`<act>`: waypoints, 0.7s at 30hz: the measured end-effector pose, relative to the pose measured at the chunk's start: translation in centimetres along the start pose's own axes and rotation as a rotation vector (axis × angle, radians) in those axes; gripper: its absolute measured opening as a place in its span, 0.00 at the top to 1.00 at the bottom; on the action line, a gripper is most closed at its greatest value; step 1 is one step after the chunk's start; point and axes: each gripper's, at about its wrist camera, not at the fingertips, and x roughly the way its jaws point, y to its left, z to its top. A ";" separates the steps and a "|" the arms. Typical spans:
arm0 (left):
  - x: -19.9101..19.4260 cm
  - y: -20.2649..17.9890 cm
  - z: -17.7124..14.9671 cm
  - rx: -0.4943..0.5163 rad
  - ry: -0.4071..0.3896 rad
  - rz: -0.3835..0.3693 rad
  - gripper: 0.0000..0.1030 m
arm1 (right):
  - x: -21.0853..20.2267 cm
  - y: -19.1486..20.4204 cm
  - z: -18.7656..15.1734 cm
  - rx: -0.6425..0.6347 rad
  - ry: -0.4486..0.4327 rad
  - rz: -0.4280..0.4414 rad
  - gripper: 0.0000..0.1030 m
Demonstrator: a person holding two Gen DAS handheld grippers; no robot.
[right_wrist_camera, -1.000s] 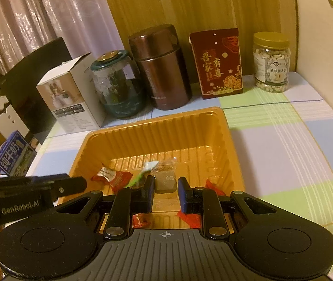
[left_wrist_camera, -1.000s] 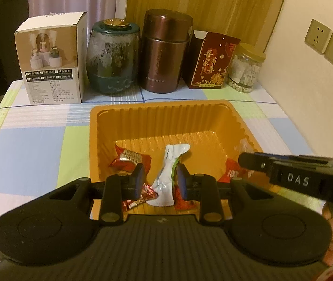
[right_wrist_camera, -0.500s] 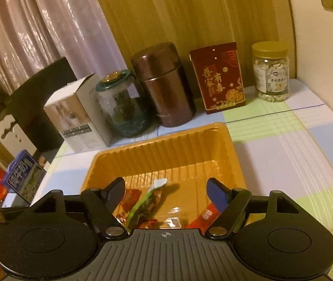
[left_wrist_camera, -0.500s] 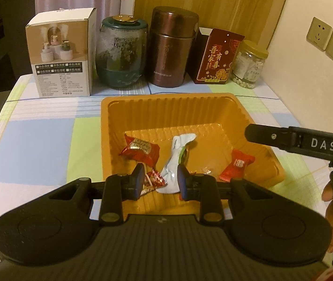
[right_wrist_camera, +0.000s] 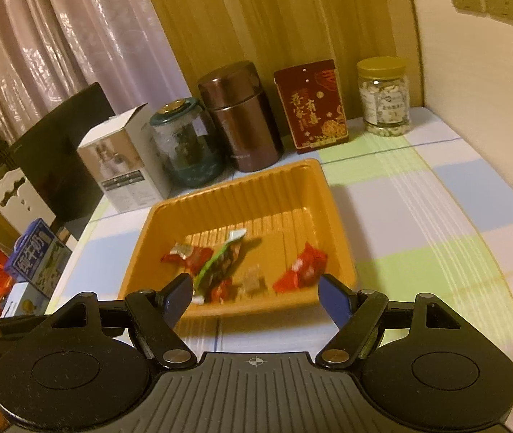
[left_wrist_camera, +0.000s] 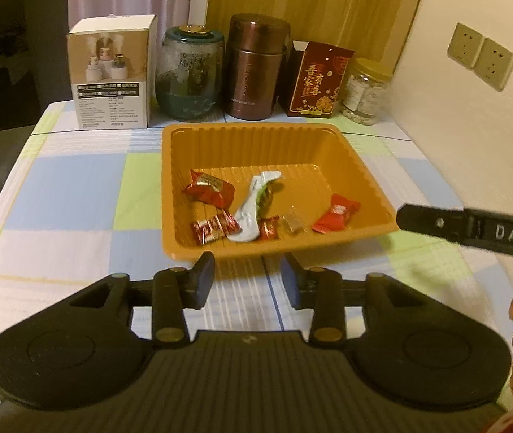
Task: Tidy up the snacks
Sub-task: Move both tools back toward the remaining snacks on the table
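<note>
The orange tray [left_wrist_camera: 372, 184] sits on the checked tablecloth [left_wrist_camera: 75, 187] with the snacks lying loose on its floor: a red candy [left_wrist_camera: 211, 191] to the left, a long white and green wrapper [left_wrist_camera: 252, 213] in the middle, another red candy [left_wrist_camera: 335, 214] to the right. The left gripper [left_wrist_camera: 249, 278] hangs over the cloth just short of the tray's near rim, its jaws having just been opening, nothing between them. The right gripper [right_wrist_camera: 256, 296] has its fingers spread wide and empty near that same rim
</note>
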 end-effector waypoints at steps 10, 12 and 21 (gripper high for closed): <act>-7.4 -1.9 -4.1 -0.003 -0.026 0.015 0.49 | -7.5 1.8 -4.7 -0.031 -0.004 -0.024 0.26; -8.6 -2.4 -5.0 0.003 -0.027 0.015 0.46 | -8.9 2.1 -5.6 -0.033 -0.004 -0.026 0.26; -12.6 -3.9 -9.4 -0.002 -0.019 0.017 0.32 | -13.6 2.7 -9.3 -0.017 0.001 -0.029 0.26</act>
